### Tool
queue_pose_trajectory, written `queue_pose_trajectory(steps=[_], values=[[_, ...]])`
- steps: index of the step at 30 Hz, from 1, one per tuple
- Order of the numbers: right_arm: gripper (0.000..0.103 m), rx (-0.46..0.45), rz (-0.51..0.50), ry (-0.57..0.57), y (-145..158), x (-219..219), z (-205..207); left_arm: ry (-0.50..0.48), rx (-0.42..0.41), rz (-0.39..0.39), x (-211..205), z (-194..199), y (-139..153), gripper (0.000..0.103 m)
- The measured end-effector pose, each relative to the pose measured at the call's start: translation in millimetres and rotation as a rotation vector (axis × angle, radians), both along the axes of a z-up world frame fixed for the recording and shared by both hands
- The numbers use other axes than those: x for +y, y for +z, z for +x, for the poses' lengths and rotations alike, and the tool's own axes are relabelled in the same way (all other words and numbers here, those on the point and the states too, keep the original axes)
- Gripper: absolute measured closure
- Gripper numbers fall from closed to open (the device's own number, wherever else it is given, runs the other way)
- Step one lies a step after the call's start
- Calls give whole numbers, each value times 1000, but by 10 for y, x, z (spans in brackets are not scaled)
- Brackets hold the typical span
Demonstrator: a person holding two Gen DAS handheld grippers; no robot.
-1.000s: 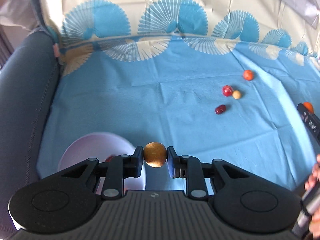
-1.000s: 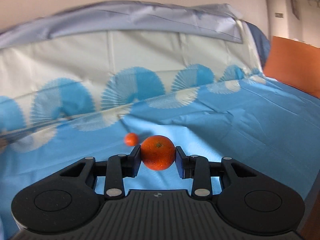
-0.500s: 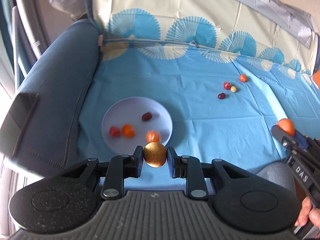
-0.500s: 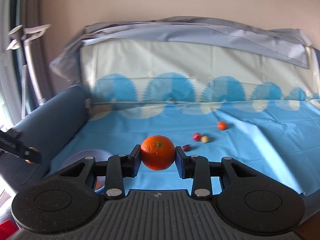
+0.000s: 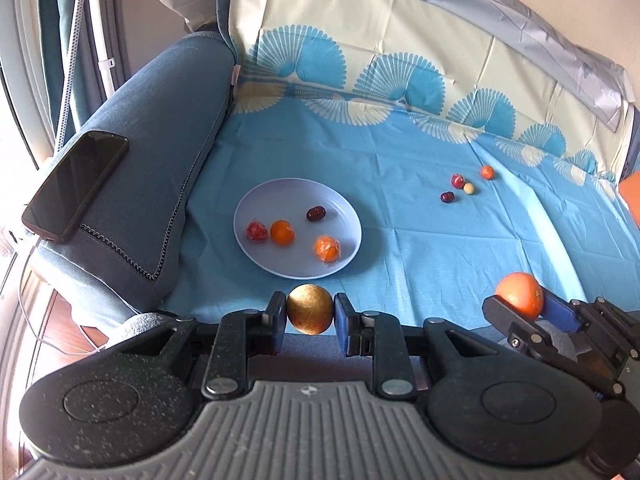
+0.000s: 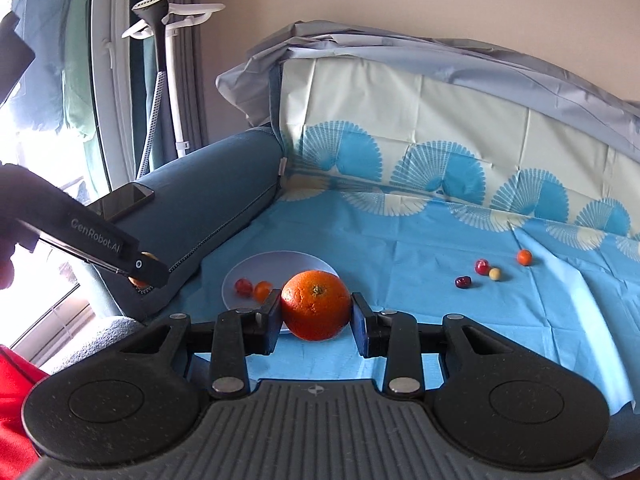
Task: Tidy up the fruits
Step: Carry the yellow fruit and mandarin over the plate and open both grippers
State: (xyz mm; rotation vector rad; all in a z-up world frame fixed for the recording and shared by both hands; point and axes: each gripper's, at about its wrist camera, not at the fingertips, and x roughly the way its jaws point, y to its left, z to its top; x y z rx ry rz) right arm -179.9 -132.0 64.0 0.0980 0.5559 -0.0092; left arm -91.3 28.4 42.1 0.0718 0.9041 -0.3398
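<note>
My left gripper [image 5: 310, 315] is shut on a small golden-brown round fruit [image 5: 310, 309], held above the near edge of the blue cloth, just short of the pale plate [image 5: 344, 216]. The plate holds several small fruits: a red one [image 5: 256, 231], two orange ones [image 5: 282, 232] and a dark one [image 5: 315, 213]. My right gripper [image 6: 316, 316] is shut on a large orange [image 6: 316, 310], to the right of the left one and equally high above the cloth. Four small fruits [image 5: 466, 186] lie loose on the cloth at the far right.
A blue sofa armrest [image 5: 160, 128] borders the cloth on the left, with a black phone [image 5: 76, 184] lying on it. The patterned sheet rises up the backrest [image 5: 400, 52] behind. A white stand [image 6: 168, 80] and curtains are by the window at the left.
Both grippers pulled back and rose with their fruits still held. The plate and its fruits came fully into the left view; the right gripper swung left to face the plate.
</note>
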Motion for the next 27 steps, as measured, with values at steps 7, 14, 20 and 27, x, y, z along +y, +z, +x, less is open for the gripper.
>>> queue_pose_trajectory(steps=[7,14,20,27], values=[[66,8,-15,0,13,31,11,8,5,-12,64,39,-14,75],[66,30,-11,6,-41,53,65,21,24,-13,73,118,-74,75],[66,60,-1,1,-115,51,135,27,44,-9,62,244,-149,75],[66,98,11,3,-211,26,305,37,59,-8,48,458,-216,75]])
